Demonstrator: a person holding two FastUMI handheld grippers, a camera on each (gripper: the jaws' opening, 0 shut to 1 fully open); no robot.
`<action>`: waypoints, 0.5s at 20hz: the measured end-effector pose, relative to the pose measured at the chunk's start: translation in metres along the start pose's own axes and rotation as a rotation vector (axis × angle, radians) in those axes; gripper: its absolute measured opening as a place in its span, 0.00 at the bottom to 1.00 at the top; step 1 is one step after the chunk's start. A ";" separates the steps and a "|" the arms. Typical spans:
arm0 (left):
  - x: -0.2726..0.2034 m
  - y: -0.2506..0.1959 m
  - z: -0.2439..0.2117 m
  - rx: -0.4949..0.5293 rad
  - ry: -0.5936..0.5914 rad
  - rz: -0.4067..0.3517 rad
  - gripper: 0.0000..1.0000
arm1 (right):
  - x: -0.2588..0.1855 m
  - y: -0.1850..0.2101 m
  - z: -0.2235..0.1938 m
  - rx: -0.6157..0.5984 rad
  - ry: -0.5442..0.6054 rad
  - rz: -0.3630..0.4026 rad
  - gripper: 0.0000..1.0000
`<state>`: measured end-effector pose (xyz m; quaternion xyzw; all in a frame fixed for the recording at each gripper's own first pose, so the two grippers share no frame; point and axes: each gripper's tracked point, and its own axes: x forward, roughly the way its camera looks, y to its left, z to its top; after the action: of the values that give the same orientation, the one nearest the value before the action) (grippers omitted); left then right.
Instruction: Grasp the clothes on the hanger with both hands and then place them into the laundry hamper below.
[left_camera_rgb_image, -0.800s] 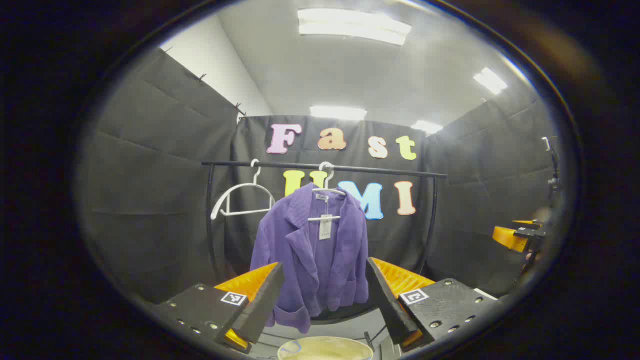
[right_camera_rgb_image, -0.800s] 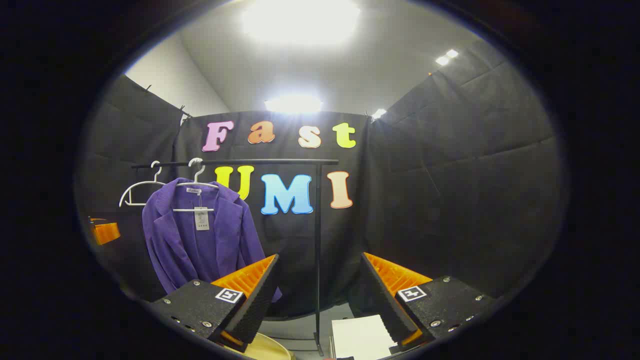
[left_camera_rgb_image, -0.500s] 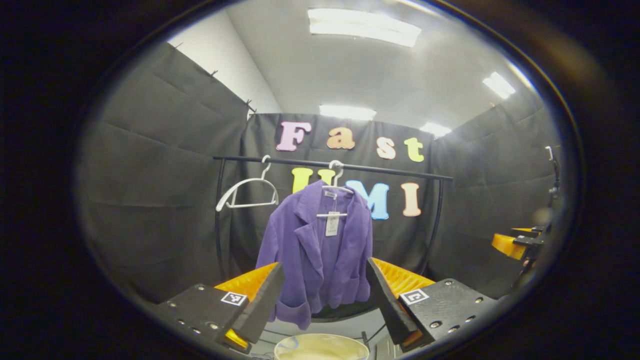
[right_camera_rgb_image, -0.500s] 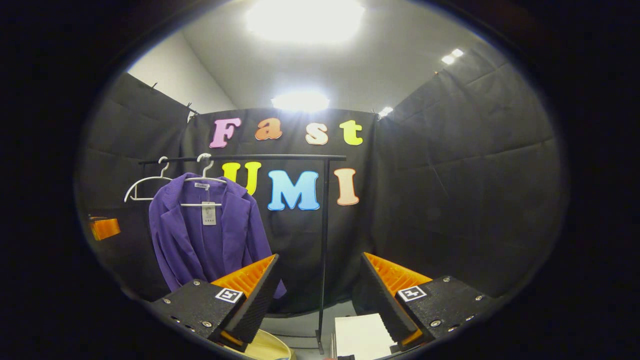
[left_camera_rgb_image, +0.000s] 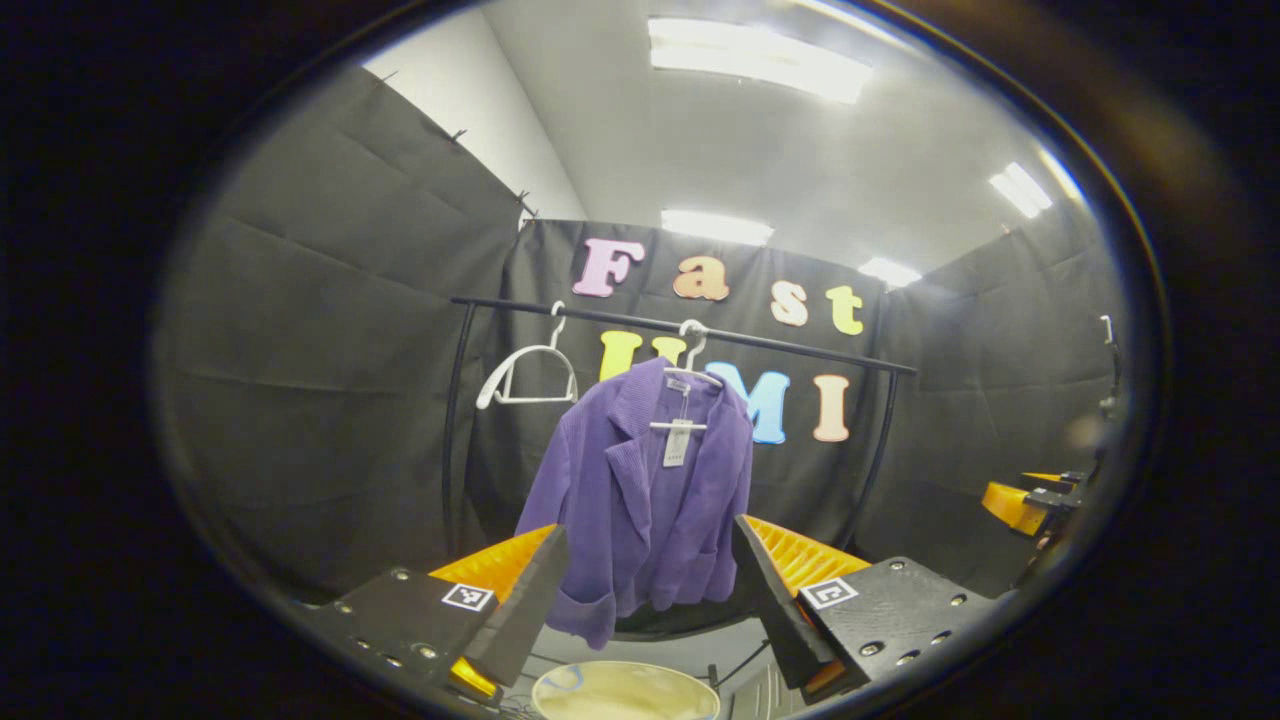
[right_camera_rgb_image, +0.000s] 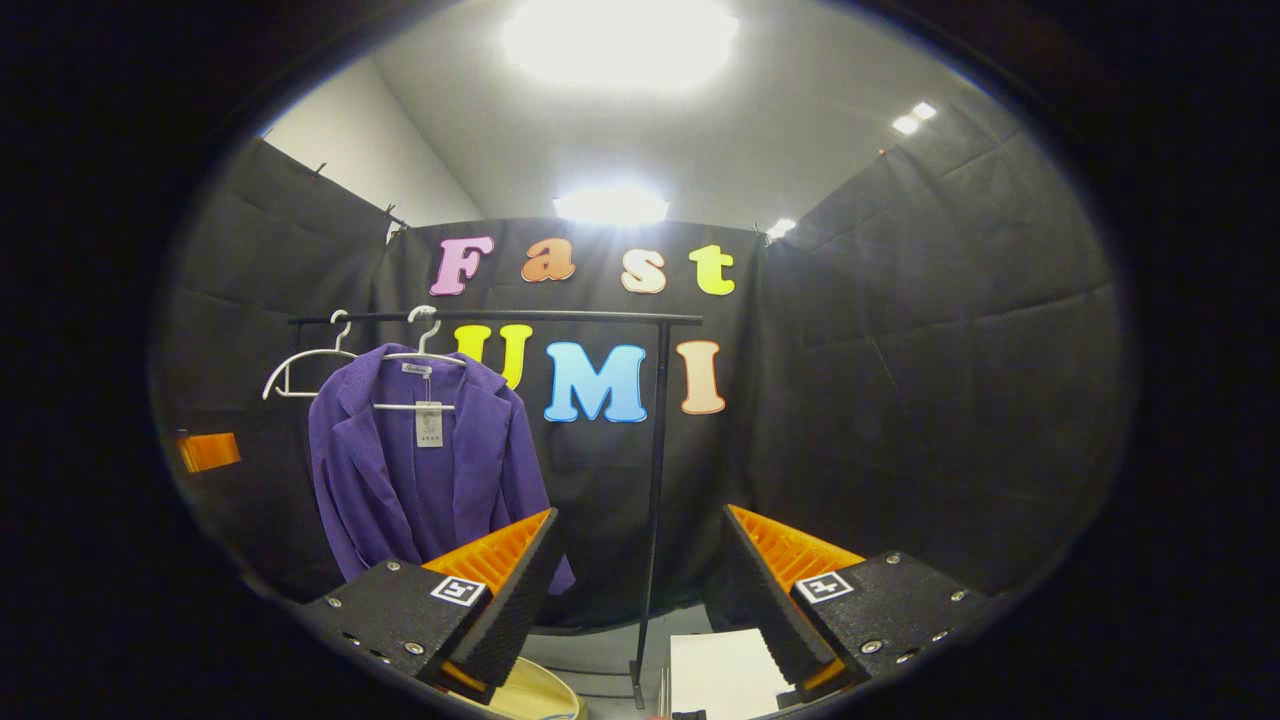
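While both grippers hang back from the rail, the purple knitted jacket (left_camera_rgb_image: 640, 500) hangs on a white wire hanger (left_camera_rgb_image: 688, 372) from the thin black clothes rail (left_camera_rgb_image: 780, 346), its long axis running straight down from collar to hem. In the left gripper view its open front faces the camera, the lapels folded outward and a small white tag (left_camera_rgb_image: 678, 445) dangling at the chest. Just beside it on the rail, toward the rail's bent end, hangs a second, bare white hanger (left_camera_rgb_image: 530, 375).

The left gripper (left_camera_rgb_image: 645, 590) has its two fingers spread wide with nothing between them, and the jacket's lower half appears in the gap, well beyond the tips. Below, at the bottom edge, sits the round cream rim of the laundry hamper (left_camera_rgb_image: 625, 690). At the far right edge of this view the other gripper's body appears, small and blurred.

In the right gripper view the jacket (right_camera_rgb_image: 420, 470) lies off to the left, and the right gripper (right_camera_rgb_image: 640, 590) is likewise spread and empty, aimed at the black upright post (right_camera_rgb_image: 655, 480) of the rail. This view adds a white flat sheet (right_camera_rgb_image: 720, 675) on the floor beside the post's foot, plus a sliver of the hamper's rim (right_camera_rgb_image: 535, 695).
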<state>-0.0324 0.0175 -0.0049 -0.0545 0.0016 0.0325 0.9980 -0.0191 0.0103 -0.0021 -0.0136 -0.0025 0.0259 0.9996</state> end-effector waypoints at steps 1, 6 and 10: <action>0.000 0.000 0.001 -0.001 -0.002 0.001 0.95 | 0.001 0.002 0.000 0.004 0.000 0.004 0.96; -0.007 0.006 0.006 0.010 -0.009 0.018 0.95 | -0.001 0.018 0.004 0.015 0.015 0.061 0.96; -0.022 0.022 0.012 0.046 -0.014 0.052 0.95 | 0.001 0.032 0.019 0.022 0.004 0.090 0.96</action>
<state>-0.0558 0.0394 0.0050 -0.0314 -0.0032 0.0587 0.9978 -0.0197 0.0424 0.0163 -0.0026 0.0002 0.0708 0.9975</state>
